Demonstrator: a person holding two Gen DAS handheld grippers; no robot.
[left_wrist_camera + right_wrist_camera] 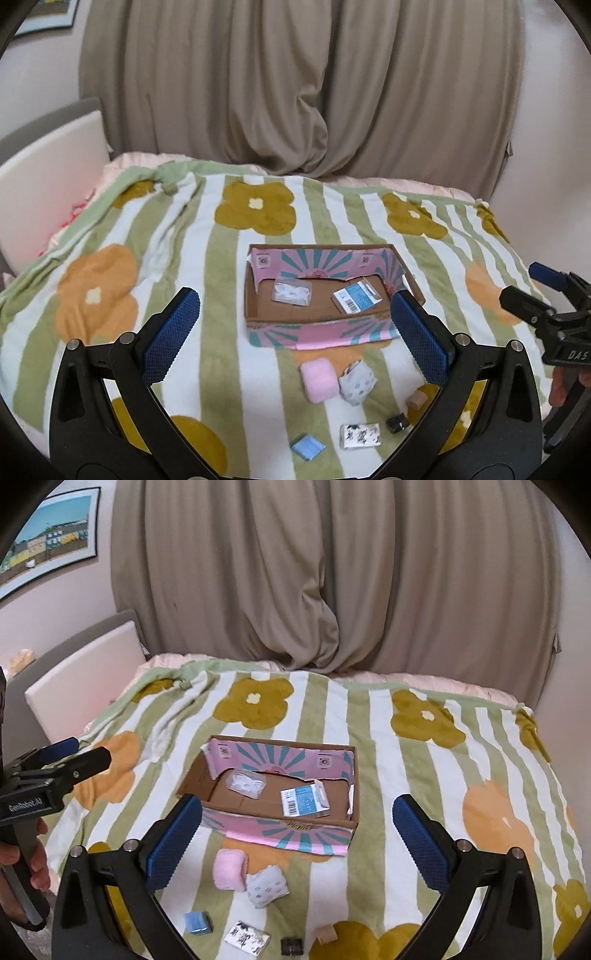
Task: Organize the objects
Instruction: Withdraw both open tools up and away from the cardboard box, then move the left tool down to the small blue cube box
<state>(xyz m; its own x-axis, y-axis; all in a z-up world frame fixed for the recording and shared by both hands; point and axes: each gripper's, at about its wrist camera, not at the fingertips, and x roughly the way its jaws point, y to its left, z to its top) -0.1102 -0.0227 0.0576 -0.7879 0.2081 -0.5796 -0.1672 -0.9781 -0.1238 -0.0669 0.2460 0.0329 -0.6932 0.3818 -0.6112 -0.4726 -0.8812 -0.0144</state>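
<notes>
A beige curtain (295, 85) fills the back of both views, and in front of it a striped flower-print blanket (184, 229) covers the bed. A framed picture (48, 542) hangs on the wall at the left. Near the middle of the blanket sits an open cardboard box (325, 317) with pink and teal flaps folded out; inside it lie a clear plastic packet (291, 292) toward the left and a blue-and-white carton (356, 297) toward the right, apart from each other. The left gripper (295, 332) hangs above the blanket with its blue-padded fingers spread wide and nothing between them; the right gripper (297, 840) is likewise spread wide and empty, hovering in front of the box. Each tool shows at the edge of the other's view, with a hand (35, 864) wrapped round the left one's handle. On the blanket just in front of the box, a pink soft roll (319, 380) touches a grey patterned pouch (357, 382). Nearer the cameras, well apart from the box, lie a silver printed sachet (360, 435), a small blue square packet (307, 446), a small dark object (397, 424) too small to identify, and a little peach-coloured piece (417, 400) beside the left gripper's right finger.
</notes>
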